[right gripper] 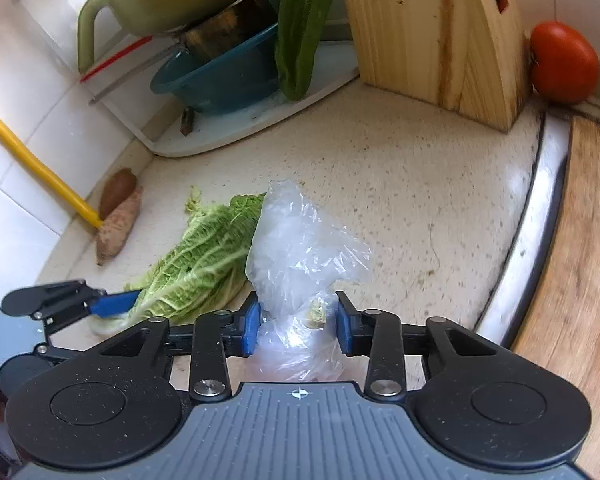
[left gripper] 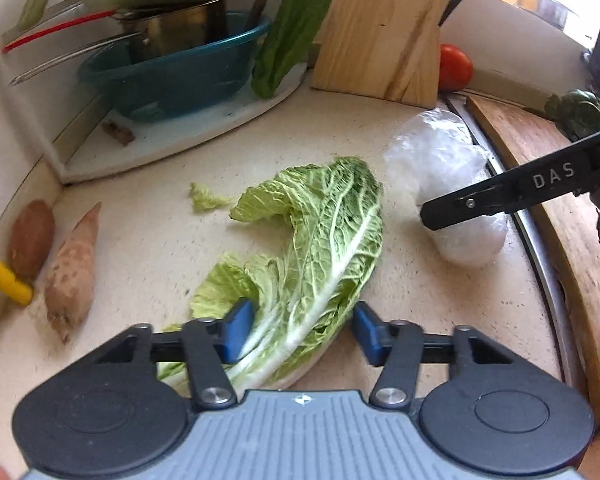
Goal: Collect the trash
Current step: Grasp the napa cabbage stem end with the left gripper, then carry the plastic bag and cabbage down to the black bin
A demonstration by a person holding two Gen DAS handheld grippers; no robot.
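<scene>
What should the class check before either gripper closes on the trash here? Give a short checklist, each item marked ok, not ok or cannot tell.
1. Left gripper open around the cabbage leaf stalk: ok, a pad sits on each side.
2. Right gripper open around the plastic bag: ok, the bag sits between the pads.
3. Right pads gripping the bag: cannot tell, the film is translucent.
4. Small leaf scrap collected: not ok, it lies loose on the counter.
5. Sweet potatoes out of the left gripper's way: ok, well off to the side.
6. Somewhere to drop the trash: cannot tell, no bin in view.
</scene>
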